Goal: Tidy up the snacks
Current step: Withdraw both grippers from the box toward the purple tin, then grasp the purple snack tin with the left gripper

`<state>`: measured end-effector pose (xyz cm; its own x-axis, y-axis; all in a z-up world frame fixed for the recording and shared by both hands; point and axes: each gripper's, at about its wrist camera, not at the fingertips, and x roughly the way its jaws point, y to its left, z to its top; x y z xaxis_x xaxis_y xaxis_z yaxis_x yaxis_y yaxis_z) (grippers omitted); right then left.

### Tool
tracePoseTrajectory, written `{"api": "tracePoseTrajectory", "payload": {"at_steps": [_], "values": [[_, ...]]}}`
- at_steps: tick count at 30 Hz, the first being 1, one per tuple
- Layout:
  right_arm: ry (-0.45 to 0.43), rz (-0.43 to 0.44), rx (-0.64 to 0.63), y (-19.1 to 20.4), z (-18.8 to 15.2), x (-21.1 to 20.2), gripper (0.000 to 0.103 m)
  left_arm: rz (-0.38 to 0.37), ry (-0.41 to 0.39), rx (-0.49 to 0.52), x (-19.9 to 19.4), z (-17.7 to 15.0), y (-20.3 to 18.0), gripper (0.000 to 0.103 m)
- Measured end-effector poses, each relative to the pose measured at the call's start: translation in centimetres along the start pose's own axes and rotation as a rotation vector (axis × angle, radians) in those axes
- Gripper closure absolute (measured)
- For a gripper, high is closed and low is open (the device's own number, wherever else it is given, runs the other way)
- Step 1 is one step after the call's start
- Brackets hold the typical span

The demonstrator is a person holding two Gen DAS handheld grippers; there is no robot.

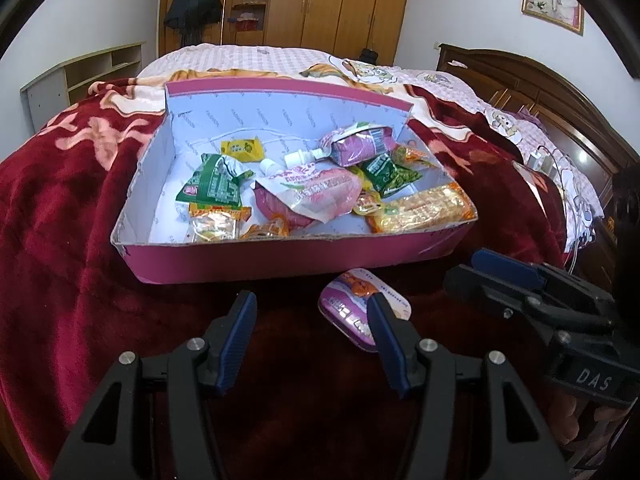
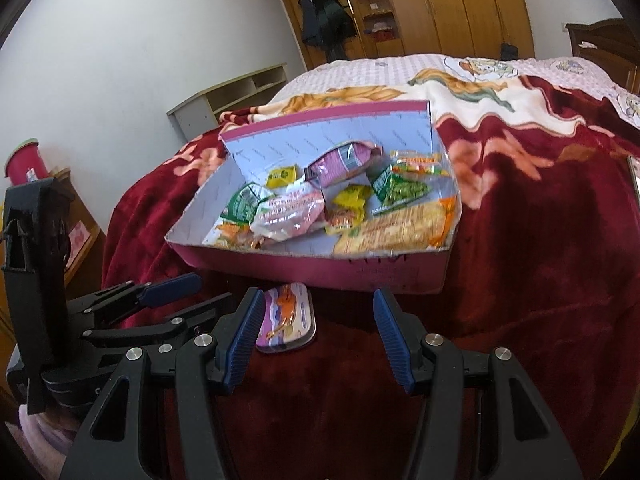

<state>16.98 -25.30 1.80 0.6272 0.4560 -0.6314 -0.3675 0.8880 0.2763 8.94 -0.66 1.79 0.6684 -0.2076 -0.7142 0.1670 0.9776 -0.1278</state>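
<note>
A bed carries everything, spread with a dark red plush blanket [image 1: 80, 280] patterned in peach; on it sits a shallow pink cardboard box [image 1: 280, 258], white inside; just in front of the box, directly on the blanket, lies a small purple snack packet [image 1: 352, 308]; farther back a pale checked quilt [image 1: 256, 58] shows.

Even, moderate daylight; source not visible. Strong fisheye bending with black vignette at corners in both views. Glare on the foil snack packets [image 1: 308, 196]. Red blanket [image 1: 60, 280] falls into deep shadow near the bottom edge. Slight softness in right wrist view.
</note>
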Motion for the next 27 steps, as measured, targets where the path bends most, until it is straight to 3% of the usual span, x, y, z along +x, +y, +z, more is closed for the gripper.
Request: {"api": "tracePoseTrajectory", "payload": {"at_steps": [18, 27], "values": [[0.091, 0.066, 0.102, -1.3, -1.2, 2.5, 0.046, -0.05, 0.036, -0.034, 2.4, -0.7, 0.8, 0.043], [0.139, 0.124, 0.161, -2.0, -1.5, 4.2, 0.06, -0.096, 0.03, -0.052, 2.7, -0.7, 1.1, 0.058]]}}
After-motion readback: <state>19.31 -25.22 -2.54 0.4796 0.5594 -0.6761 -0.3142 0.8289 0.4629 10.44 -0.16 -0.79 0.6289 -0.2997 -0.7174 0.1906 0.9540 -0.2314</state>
